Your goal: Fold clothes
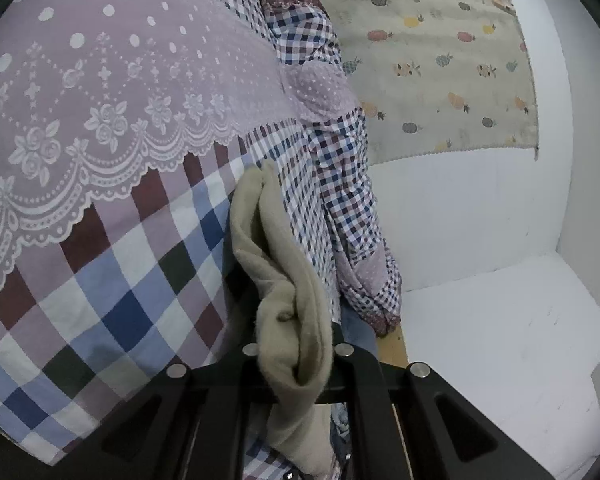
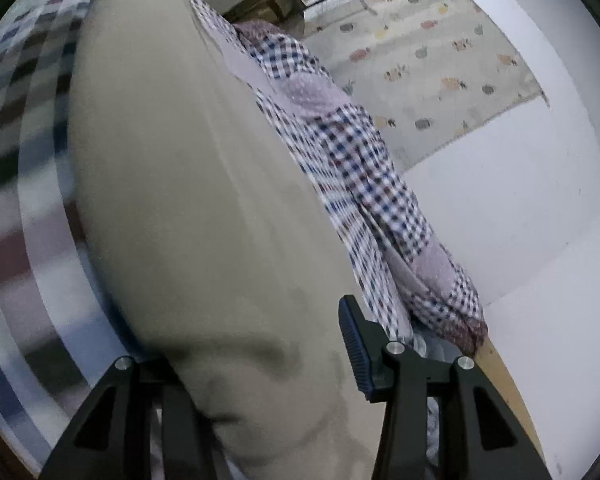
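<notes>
The left gripper [image 1: 296, 354] is clamped tight on a bunched fold of beige fleece garment [image 1: 278, 264]. The right gripper [image 2: 260, 340] stands half open, the same beige cloth between its fingers, above a checked bedspread [image 1: 112, 280].

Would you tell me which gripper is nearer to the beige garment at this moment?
Left. The left gripper is shut on a bunched edge of the beige garment, gripping it. The right gripper has open jaws with the cloth lying between them, its right pad clear of it.
</notes>
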